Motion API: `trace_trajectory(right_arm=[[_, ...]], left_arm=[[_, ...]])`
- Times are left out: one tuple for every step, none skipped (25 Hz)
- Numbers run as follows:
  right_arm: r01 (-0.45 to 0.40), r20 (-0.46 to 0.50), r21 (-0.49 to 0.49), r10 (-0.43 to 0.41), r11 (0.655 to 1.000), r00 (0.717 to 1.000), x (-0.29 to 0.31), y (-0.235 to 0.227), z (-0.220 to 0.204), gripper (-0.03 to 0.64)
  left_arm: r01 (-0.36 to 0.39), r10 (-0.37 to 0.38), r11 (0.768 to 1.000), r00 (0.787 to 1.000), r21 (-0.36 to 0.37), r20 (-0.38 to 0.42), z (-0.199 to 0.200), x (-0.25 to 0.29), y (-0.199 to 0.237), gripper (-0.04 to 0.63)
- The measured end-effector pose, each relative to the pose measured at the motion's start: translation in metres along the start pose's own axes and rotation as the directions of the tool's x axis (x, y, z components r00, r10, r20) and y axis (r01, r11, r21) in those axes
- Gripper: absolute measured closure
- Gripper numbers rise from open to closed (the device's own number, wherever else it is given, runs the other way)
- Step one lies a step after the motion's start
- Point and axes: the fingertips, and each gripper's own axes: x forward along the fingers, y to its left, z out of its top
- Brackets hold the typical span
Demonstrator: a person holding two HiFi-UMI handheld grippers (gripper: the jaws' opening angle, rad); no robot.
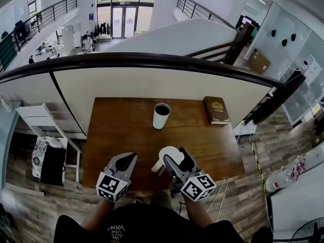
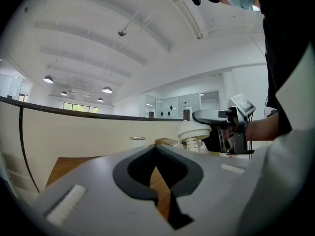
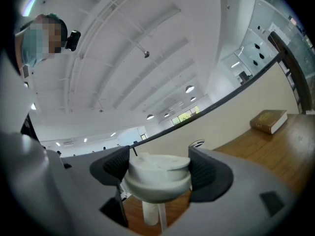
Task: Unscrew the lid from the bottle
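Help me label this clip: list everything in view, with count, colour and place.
brown wooden table: one, brown, in front of the person.
white cylindrical bottle: one, white, open, upright at the table's far middle.
round white plastic lid: one, white, off the bottle, above the near table edge.
brown hardcover book: one, brown, lying flat at the table's far right.
black curved handrail: one, black, beyond the table.
left hand-held gripper: one, grey, shut, empty, near edge.
right hand-held gripper: one, grey, shut on the lid.
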Motion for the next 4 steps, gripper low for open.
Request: trace_trajectory(right_arm=[[0.0, 0.001, 0.002, 0.0, 1.0, 1.0, 0.0009, -0.0003, 0.0004, 0.272], [-0.001, 0.002, 0.004, 0.001, 1.0, 1.0, 0.0019, -0.0005, 0.0007, 0.272], [-0.002, 0.002, 0.007, 0.002, 1.0, 1.0, 0.0029, -0.0006, 0.0008, 0.272], [-0.003, 0.003, 0.009, 0.003, 1.0, 1.0, 0.0039, -0.0007, 0.0009, 0.272]], left_arm=[[-0.002, 0.002, 1.0, 1.0, -0.002, -0.004, -0.0002, 0.0005, 0.001, 0.584], [-0.005, 0.005, 1.0, 1.0, -0.003, -0.006, -0.0006, 0.0009, 0.0023, 0.584], [-0.008, 0.008, 1.0, 1.0, -0.003, -0.005, -0.0012, 0.0012, 0.0037, 0.584], [-0.012, 0.012, 1.0, 1.0, -0.002, -0.003, -0.0018, 0.0015, 0.0051, 0.584]])
